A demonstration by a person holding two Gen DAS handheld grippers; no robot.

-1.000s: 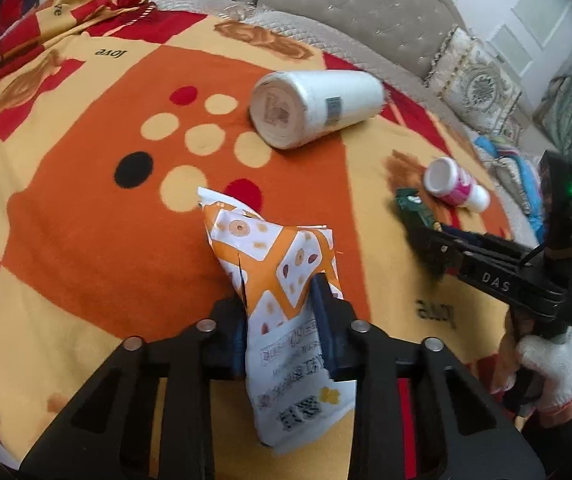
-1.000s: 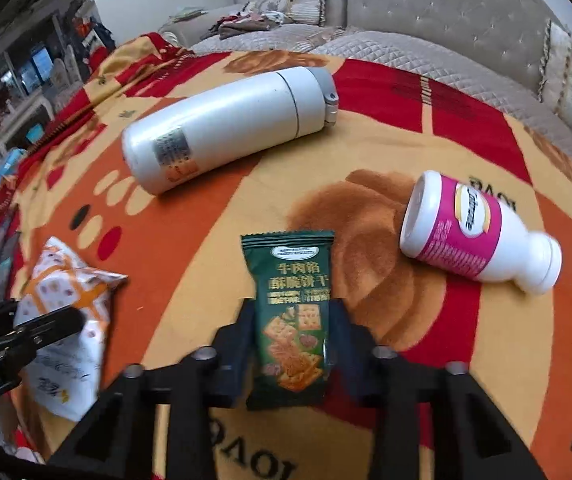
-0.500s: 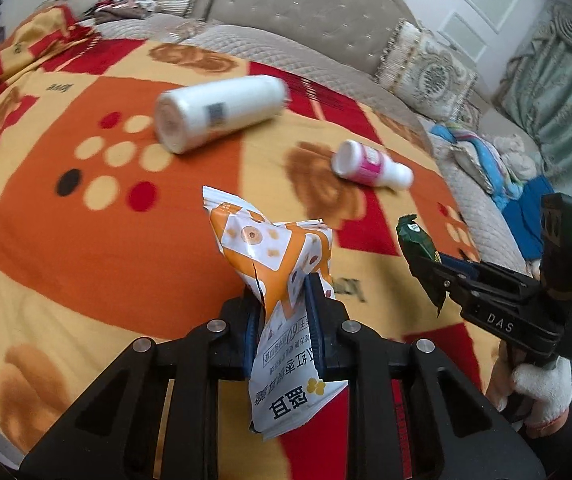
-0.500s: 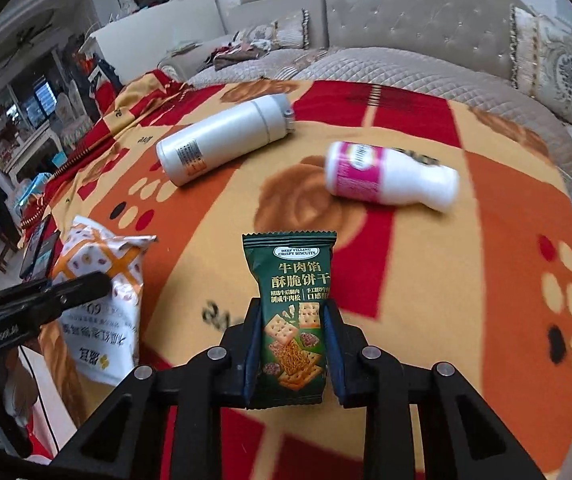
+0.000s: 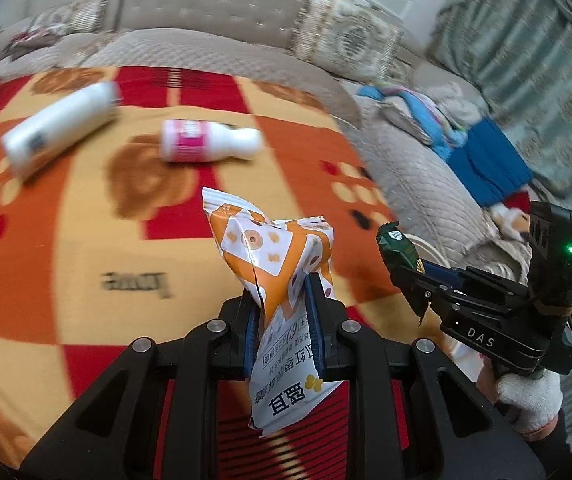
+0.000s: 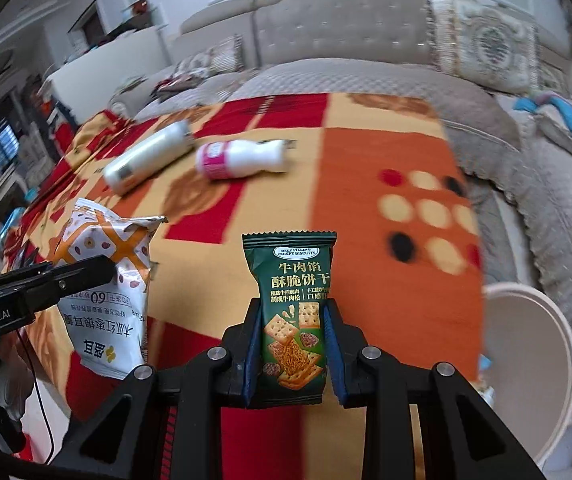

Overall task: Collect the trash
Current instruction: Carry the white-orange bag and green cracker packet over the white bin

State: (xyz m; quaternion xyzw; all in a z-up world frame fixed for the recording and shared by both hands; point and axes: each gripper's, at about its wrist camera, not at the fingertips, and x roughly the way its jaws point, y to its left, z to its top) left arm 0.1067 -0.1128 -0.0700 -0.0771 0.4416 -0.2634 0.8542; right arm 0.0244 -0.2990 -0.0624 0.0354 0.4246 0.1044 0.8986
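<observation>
Orange snack bag [image 5: 281, 280]: crumpled orange-and-white wrapper, upright between the left gripper's blue pads, lifted clear of the blanket; its printed lower end hangs below the pads. In the right wrist view it shows at the left [image 6: 105, 292].
Green biscuit packet [image 6: 294, 312]: upright, label facing the camera, pinched at its lower half and lifted above the blanket; seen edge-on from the left wrist view [image 5: 400, 252].
Left gripper [image 5: 281, 316]: fingers drawn in and clamped on the orange snack bag, pads pressing both sides.
Right gripper [image 6: 294, 340]: fingers drawn in and clamped on the green biscuit packet, one blue pad on each side edge.
Pink-labelled bottle [image 6: 241, 158]: white, lying on its side on the blanket, well beyond both packets.
White flask [image 6: 147, 158]: long cylinder lying on its side, just beside the pink-labelled bottle, to its left.
Blanket [image 6: 366, 208]: red, orange and cream blocks with dots, spread over a quilted beige bed.
Pale bin [image 6: 534, 372]: rounded rim at the lower right of the right wrist view, beside the bed edge, off to the right of the green packet.
Room: tufted beige headboard [image 6: 338, 24] with patterned cushions; blue cloth heaped at the right.
Right hand [image 5: 530, 400]: white knit glove wrapped around the gripper handle, device angled up and leftward.
Left hand: only a sliver shows at the frame edge; pose cannot be told.
</observation>
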